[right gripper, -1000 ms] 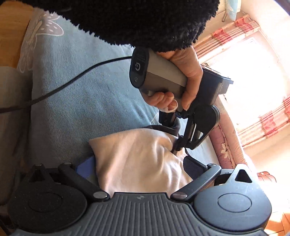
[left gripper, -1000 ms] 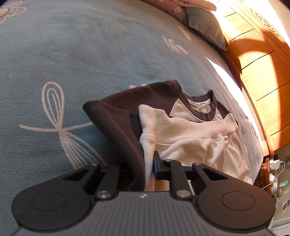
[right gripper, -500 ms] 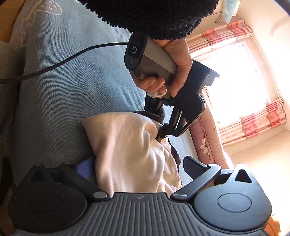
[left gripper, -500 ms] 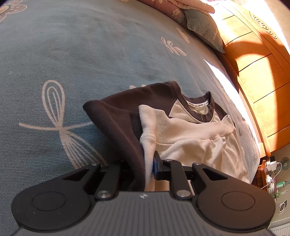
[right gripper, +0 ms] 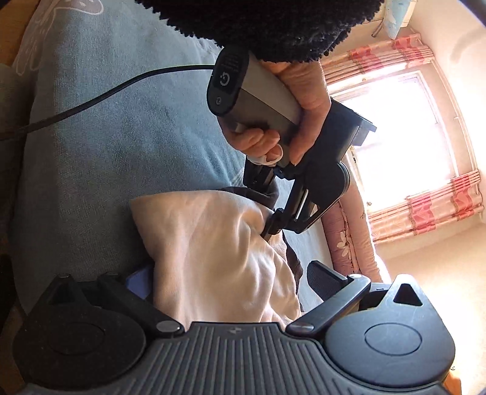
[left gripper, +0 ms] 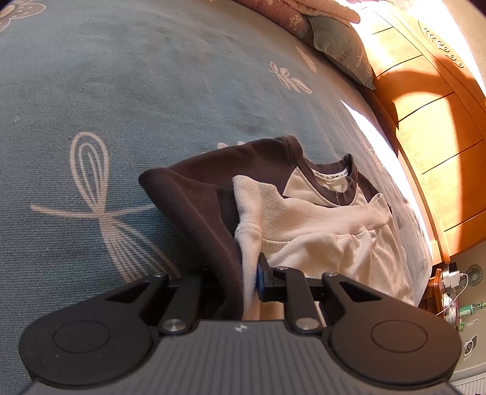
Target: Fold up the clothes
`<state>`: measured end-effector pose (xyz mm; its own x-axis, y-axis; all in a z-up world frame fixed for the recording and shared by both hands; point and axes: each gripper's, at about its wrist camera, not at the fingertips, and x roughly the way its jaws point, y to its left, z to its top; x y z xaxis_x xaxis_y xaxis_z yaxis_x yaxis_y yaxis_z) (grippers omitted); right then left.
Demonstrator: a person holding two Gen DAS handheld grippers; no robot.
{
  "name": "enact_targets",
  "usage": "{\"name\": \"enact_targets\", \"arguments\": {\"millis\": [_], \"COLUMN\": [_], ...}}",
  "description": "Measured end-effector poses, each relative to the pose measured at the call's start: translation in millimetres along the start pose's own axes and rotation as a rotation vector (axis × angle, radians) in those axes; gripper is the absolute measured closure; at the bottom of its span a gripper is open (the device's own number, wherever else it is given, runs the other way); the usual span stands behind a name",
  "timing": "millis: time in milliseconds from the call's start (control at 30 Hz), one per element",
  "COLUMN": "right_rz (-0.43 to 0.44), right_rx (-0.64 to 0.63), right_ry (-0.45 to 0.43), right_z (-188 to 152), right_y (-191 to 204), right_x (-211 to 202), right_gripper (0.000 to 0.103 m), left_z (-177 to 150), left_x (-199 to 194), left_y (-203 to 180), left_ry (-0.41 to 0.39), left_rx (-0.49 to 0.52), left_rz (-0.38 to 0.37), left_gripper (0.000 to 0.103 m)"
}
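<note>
A cream sweatshirt [left gripper: 319, 231] with dark brown sleeves and collar lies half-folded on the blue-green bedspread [left gripper: 152, 91]. My left gripper [left gripper: 246, 273] is shut on a bunch of its brown sleeve and cream edge, close to the camera. In the right wrist view the same sweatshirt [right gripper: 212, 243] spreads between the wide-apart fingers of my right gripper [right gripper: 231, 273], which is open; its right finger stands clear of the cloth. A hand [right gripper: 303, 100] holds the left gripper [right gripper: 268, 231] there, pinching the cloth's far edge.
Pillows [left gripper: 340, 45] lie at the head of the bed against a wooden headboard [left gripper: 440, 136]. A bedside stand with small items [left gripper: 452, 291] sits at the lower right. A black cable [right gripper: 106, 91] trails over the bedspread. A curtained window [right gripper: 404, 136] glares; a black fleece sleeve [right gripper: 258, 21] hangs overhead.
The right wrist view has rolled and tilted, bringing more of the window in. The left gripper keeps its grip and the sweatshirt barely shifts.
</note>
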<state>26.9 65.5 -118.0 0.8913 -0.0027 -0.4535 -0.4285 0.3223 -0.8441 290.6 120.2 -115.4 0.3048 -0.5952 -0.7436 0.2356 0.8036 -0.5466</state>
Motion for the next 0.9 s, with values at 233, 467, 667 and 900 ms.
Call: {"name": "enact_targets", "arguments": {"millis": [233, 467, 667, 900], "right_rz": [0.016, 0.057, 0.104, 0.138], "right_rx": [0.013, 0.007, -0.041, 0.062], "right_ry": [0.015, -0.008, -0.022, -0.018], "right_z": [6, 2, 0, 1], "right_y": [3, 11, 37, 26], "right_x": [1, -5, -12, -10], "right_gripper": [0.011, 0.032, 0.091, 0.091], "left_z": [0, 0, -1, -1], "left_x": [1, 1, 2, 2], "left_y": [2, 2, 2, -3], "left_ry": [0.002, 0.000, -0.008, -0.012], "left_rx": [-0.002, -0.005, -0.011, 0.000], "left_rz": [-0.010, -0.009, -0.005, 0.024], "left_gripper": [0.084, 0.084, 0.084, 0.084]}}
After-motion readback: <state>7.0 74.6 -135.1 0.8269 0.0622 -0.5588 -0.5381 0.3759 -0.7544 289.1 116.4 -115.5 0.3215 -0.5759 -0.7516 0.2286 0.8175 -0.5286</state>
